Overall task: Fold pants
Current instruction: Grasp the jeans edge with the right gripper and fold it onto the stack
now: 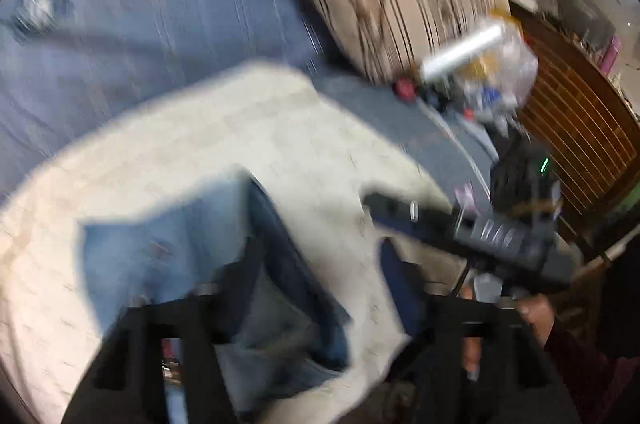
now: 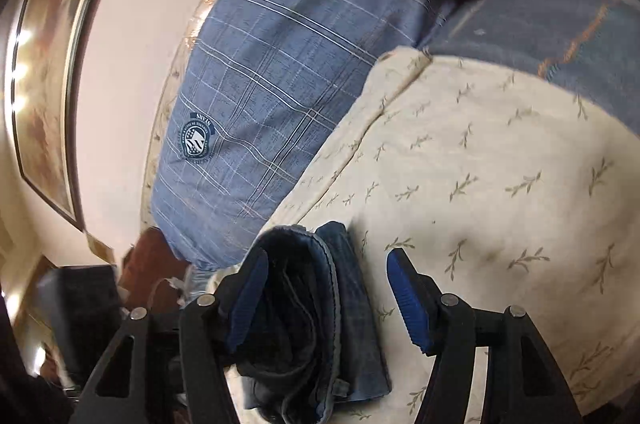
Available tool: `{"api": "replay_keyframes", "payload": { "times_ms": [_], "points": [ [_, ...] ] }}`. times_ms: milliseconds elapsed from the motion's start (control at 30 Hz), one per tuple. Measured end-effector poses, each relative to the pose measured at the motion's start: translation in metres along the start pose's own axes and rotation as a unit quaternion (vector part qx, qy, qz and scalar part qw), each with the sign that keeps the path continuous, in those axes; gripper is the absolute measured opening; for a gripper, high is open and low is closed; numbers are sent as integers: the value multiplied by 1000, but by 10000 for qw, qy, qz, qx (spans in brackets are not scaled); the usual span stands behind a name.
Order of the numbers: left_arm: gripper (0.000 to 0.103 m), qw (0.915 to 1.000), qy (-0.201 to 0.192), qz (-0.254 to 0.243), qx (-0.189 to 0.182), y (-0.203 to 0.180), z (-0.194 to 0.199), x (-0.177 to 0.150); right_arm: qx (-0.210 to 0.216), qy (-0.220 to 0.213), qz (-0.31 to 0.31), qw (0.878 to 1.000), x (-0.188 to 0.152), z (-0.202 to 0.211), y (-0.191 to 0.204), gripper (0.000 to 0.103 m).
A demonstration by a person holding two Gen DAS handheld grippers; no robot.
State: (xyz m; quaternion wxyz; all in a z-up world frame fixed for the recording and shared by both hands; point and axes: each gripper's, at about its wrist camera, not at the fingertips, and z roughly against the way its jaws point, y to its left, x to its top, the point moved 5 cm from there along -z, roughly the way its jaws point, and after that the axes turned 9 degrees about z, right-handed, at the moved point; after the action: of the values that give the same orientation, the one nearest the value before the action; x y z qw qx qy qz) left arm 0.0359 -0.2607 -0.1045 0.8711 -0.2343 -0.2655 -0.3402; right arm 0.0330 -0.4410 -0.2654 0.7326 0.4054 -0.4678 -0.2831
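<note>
The blue denim pants (image 1: 176, 264) lie folded on a cream leaf-print cloth (image 1: 240, 127); the left wrist view is blurred. My left gripper (image 1: 320, 264) is open just over the pants, its fingers either side of a darker fold. In the right wrist view the pants (image 2: 320, 312) show as a folded stack with the dark inside of the waistband up. My right gripper (image 2: 326, 288) is open, its blue-padded fingers (image 2: 408, 300) spread around the stack's edge. The right gripper also shows in the left wrist view (image 1: 492, 236), held by a hand.
A blue plaid pillow (image 2: 260, 83) lies beyond the cloth (image 2: 500, 163). A beige striped cushion (image 1: 396, 3) and a clutter of small items in plastic (image 1: 496, 63) sit at the far side. A wooden slatted bedhead (image 1: 580, 127) stands on the right. A framed picture (image 2: 48, 63) hangs on the wall.
</note>
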Motion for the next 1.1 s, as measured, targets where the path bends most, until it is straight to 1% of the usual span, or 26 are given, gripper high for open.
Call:
{"api": "replay_keyframes", "payload": {
  "times_ms": [33,67,133,200,233,300,433,500,533,600,633,667,700,733,767,833,867,900,967,1000,1033,1100],
  "points": [
    [69,9997,-216,27,67,8,16,5,45,57,24,10000,-1,-2,3,66],
    [69,9993,-333,93,143,20,29,7,119,137,93,9998,-3,-6,8,66],
    [69,9979,-394,252,440,48,41,5,156,317,298,9989,-8,-15,17,66],
    [69,9952,-293,437,822,80,45,-10,67,489,525,9974,-15,-24,27,66],
    [69,9929,-149,609,1010,99,43,-24,45,544,611,9966,-17,-29,31,66],
    [69,9897,17,816,1177,118,40,-46,130,509,744,9958,-19,-31,39,66],
    [69,9820,139,913,1650,142,33,-82,560,608,1168,9897,-26,-40,65,66],
    [69,9789,227,964,1790,147,25,-90,706,742,1333,9858,-34,-49,77,66],
    [69,9782,255,979,1816,148,21,-94,699,824,1478,9831,-40,-53,83,66],
    [69,9783,320,981,1797,142,10,-93,485,998,1840,9766,-52,-64,91,65],
    [69,9786,357,954,1786,137,1,-93,83,1086,2148,9706,-58,-71,91,56],
    [69,9781,400,882,1840,135,-5,-94,-351,1178,2387,9633,-62,-78,87,39],
    [69,9778,434,815,1883,134,-8,-98,-895,1327,2611,9519,-67,-86,78,34],
    [69,9787,472,779,1842,131,-13,-100,-1529,1503,2803,9357,-73,-93,65,34],
    [69,9790,470,790,1819,129,-16,-101,-1737,1634,2842,9286,-77,-98,57,33],
    [70,9787,469,789,1837,130,-16,-104,-1827,1621,2995,9223,-80,-97,55,32],
    [70,9790,486,830,1797,132,-17,-105,-1885,1589,3171,9158,-81,-96,56,32],
    [70,9789,519,953,1733,135,-17,-107,-1908,1582,3259,9123,-84,-94,55,32],
    [73,9774,597,1226,1613,142,-18,-111,-1879,1557,3298,9120,-86,-91,53,33],
    [75,9767,631,1331,1563,144,-17,-113,-1842,1559,3265,9139,-85,-90,54,33],
    [75,9763,662,1418,1498,147,-16,-114,-1744,1590,3133,9199,-85,-87,53,33],
    [75,9770,705,1460,1388,147,-11,-114,-1430,1579,2635,9408,-79,-77,50,36]
  ]
}}
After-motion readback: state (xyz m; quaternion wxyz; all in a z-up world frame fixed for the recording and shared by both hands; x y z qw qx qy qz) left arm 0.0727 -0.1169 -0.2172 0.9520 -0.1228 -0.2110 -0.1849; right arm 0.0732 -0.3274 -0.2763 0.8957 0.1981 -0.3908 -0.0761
